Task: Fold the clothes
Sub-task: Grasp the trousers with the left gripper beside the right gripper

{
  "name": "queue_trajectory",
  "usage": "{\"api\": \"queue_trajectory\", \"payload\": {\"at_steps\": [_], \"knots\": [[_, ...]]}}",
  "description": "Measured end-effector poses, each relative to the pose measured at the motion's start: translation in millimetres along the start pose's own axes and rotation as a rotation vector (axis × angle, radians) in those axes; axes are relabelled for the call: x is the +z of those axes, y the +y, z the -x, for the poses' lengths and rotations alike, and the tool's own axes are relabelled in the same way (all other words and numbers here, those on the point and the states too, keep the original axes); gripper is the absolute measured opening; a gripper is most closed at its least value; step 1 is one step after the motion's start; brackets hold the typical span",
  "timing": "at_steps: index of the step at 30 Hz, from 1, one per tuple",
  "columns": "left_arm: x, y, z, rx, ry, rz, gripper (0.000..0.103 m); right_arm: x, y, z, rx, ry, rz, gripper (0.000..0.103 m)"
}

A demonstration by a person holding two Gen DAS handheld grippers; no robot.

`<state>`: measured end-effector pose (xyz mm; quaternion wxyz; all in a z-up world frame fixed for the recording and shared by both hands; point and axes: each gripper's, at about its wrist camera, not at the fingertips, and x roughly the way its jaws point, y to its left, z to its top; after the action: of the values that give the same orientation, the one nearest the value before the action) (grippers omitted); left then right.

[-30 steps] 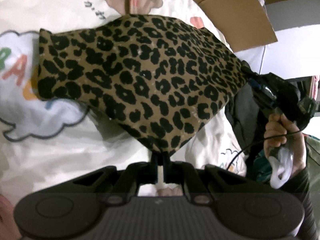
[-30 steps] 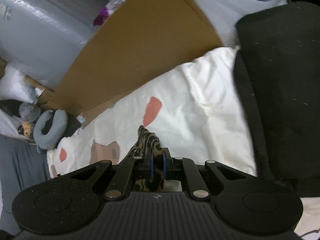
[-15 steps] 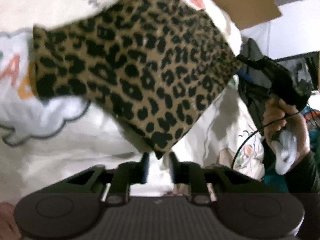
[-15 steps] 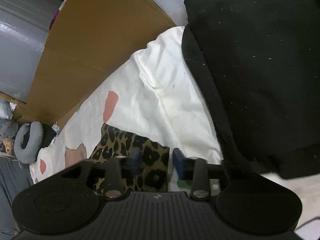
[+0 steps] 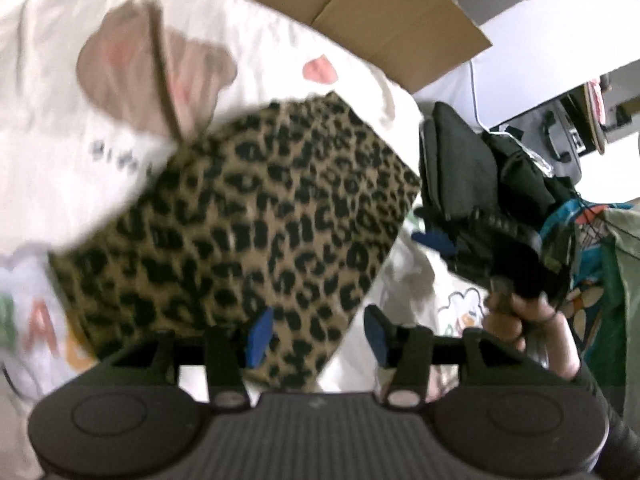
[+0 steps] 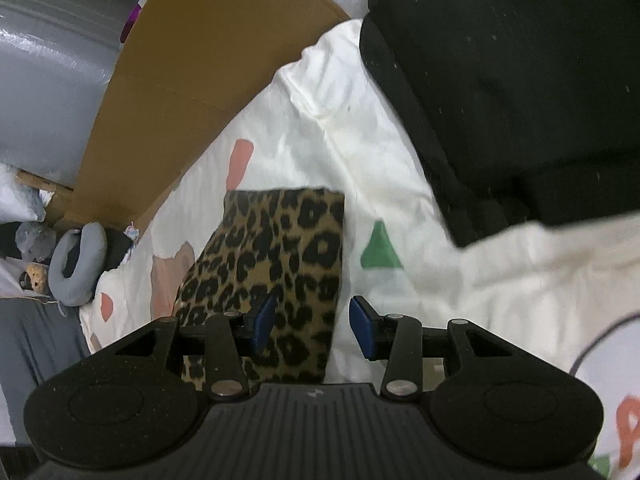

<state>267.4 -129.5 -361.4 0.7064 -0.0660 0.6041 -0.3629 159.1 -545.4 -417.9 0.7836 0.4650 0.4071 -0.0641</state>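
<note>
A leopard-print garment (image 5: 256, 224) lies folded on the cream printed bedspread (image 5: 52, 92). My left gripper (image 5: 318, 334) hovers over its near corner with its jaws opening; the blue pads (image 5: 260, 334) stand apart and do not press the cloth. The right wrist view shows the same leopard-print garment (image 6: 280, 248) as a flat strip under my right gripper (image 6: 312, 326), whose blue pads (image 6: 362, 332) are spread and hold nothing. In the left wrist view, a hand (image 5: 532, 328) holds the right gripper at the right.
A folded black garment (image 6: 508, 80) lies on the bedspread (image 6: 460, 296) to the right of the leopard cloth. A brown cardboard sheet (image 6: 192, 68) borders the bed's far side. A grey neck pillow (image 6: 80, 264) sits off the bed at the left.
Both grippers were shut on corners of the leopard cloth and have let go. The cloth has dropped flat onto the bedspread. The left gripper has lifted away, the right has sunk.
</note>
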Motion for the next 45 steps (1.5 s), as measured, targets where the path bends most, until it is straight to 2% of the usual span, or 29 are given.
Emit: {"api": "queue_trajectory", "payload": {"at_steps": [9,14,19,23,26,30,34,35,36,38,39,42,45], "knots": [[76,-5,-1,0.107,-0.054,-0.174,0.058,-26,-2,-5,0.025,0.019,-0.061,0.049],[112,0,-25,0.161,-0.046,-0.252,0.063,-35,0,-9,0.027,0.024,-0.052,0.049],[130,1,-62,0.078,0.012,-0.32,0.065,-44,1,-17,0.012,0.025,-0.047,0.049],[134,0,-88,0.08,0.027,-0.389,0.077,-49,1,-22,0.021,0.006,-0.064,0.049],[132,3,-106,0.062,0.054,-0.427,0.078,-52,2,-28,0.029,-0.006,-0.075,0.049],[131,8,-122,0.004,0.091,-0.417,0.078,-55,5,-35,0.046,-0.013,-0.082,0.049],[133,16,-131,-0.016,0.092,-0.371,0.079,-54,7,-37,0.047,-0.017,-0.069,0.048],[134,17,-131,-0.023,0.09,-0.369,0.079,-54,7,-36,0.049,-0.017,-0.07,0.045],[134,18,-131,-0.029,0.089,-0.371,0.076,-54,7,-36,0.052,-0.017,-0.07,0.035],[136,19,-132,-0.041,0.087,-0.377,0.068,-53,8,-34,0.055,-0.018,-0.067,0.027],[137,19,-131,-0.043,0.087,-0.38,0.062,-53,8,-32,0.057,-0.02,-0.066,0.026],[142,22,-128,-0.053,0.092,-0.378,0.058,-53,10,-30,0.065,-0.025,-0.065,0.027],[144,24,-128,-0.061,0.096,-0.371,0.061,-52,7,-32,0.058,-0.022,-0.074,0.03]]}}
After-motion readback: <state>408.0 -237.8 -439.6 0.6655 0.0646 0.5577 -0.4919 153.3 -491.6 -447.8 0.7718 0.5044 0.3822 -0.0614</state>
